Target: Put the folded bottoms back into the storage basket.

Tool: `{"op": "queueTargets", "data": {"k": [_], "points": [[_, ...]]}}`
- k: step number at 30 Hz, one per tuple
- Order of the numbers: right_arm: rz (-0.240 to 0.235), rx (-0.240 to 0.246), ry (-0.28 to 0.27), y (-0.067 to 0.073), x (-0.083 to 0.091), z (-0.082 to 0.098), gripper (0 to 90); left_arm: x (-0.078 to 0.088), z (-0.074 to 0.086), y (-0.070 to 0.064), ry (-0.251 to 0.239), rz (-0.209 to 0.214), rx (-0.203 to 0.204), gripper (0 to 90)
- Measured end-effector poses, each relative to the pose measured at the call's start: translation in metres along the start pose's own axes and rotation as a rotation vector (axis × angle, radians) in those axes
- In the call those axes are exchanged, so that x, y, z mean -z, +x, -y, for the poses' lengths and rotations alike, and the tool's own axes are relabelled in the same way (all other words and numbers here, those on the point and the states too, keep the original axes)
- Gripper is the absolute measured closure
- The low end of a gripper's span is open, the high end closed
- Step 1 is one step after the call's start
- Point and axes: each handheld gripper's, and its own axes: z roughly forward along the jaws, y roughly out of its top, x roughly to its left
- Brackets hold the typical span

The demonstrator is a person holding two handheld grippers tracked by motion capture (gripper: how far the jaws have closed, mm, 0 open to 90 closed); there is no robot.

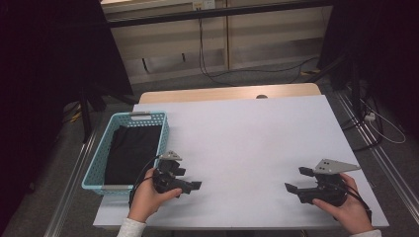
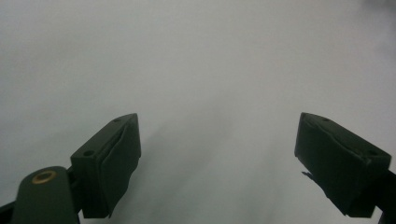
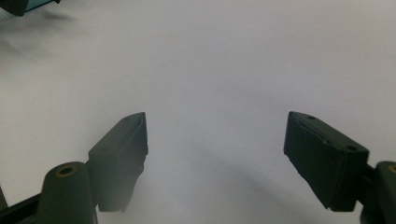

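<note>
Just right of the turquoise basket point(image 1: 94, 160), the left gripper point(image 1: 191, 183) rests on the white table top point(image 1: 247, 133) near its front edge, held from below by the person's left hand point(image 1: 146, 200); its jaws stand wide apart with nothing between them, bare white surface showing in the gap in the left gripper view point(image 2: 218, 158). One basket sits at the table's left edge, its front left corner close to the front edge, and one dark folded cloth point(image 1: 129, 153) lies inside it, filling most of its floor; neither gripper touches basket or cloth. Well apart from the basket, toward the right front corner of the table, the right gripper point(image 1: 290, 186) lies in the right hand point(image 1: 346, 207), its jaws likewise spread wide and empty, pointing back toward the basket side; in the right gripper view point(image 3: 215, 154) the jaws frame plain white table. Two grippers, two hands, one basket, one cloth. Between the basket and the right gripper, and from the basket to the far edge, the table top lies open. Beyond that far edge a strip of wooden table point(image 1: 222, 93) shows.
</note>
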Motion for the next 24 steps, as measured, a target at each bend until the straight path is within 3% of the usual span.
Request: {"op": "queueTargets", "data": {"k": [24], "points": [[-0.017,0.004,0.008,-0.0004,-0.0008,0.0014,21.4,0.0052,0.0043,0.0045,-0.02,-0.015,-0.006,13.7]]}}
